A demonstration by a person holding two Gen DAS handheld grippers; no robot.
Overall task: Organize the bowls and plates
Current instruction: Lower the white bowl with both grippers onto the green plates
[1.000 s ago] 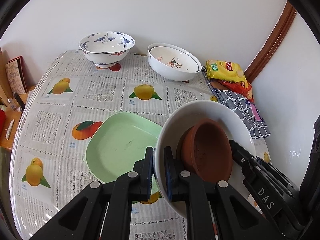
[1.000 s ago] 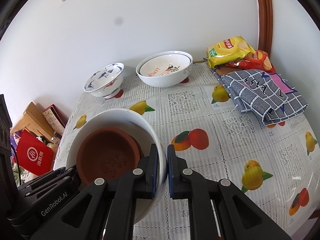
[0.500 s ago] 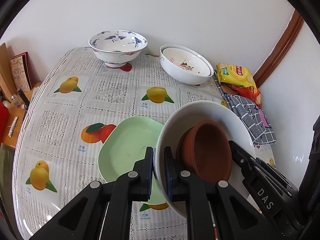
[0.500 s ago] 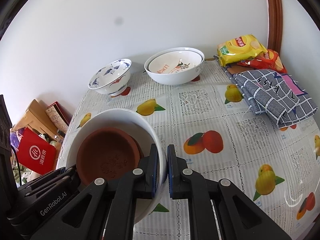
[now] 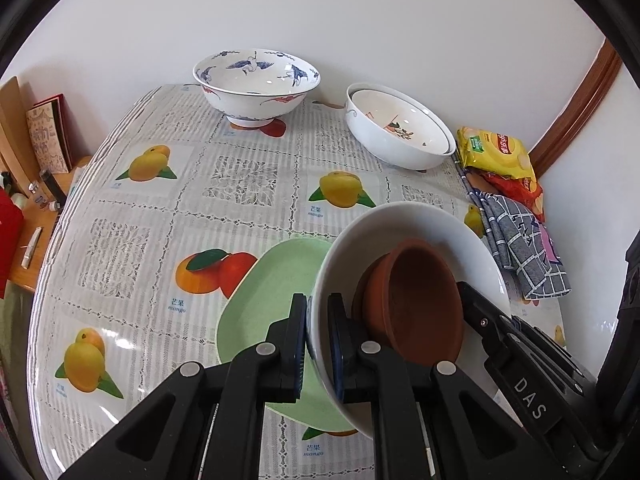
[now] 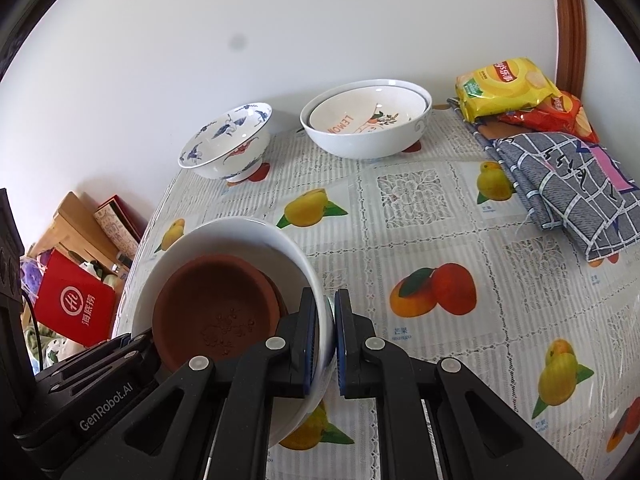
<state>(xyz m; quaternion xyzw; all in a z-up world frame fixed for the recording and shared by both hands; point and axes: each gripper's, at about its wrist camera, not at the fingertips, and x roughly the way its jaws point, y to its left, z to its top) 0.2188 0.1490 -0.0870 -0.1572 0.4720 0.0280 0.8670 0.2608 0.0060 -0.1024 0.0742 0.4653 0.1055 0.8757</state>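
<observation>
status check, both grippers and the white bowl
Left gripper and right gripper both shut on white bowl rim, opposite sides. Brown dish inside it. Green plate below on table; nothing in the way.

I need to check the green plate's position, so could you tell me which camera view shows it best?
The left wrist view: the green plate lies on the table, partly covered by the held white bowl. The right wrist view does not show it.

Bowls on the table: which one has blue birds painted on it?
The footed white bowl with blue birds, standing alone at the back by the wall. The nested white bowls beside it show orange lettering instead.
</observation>
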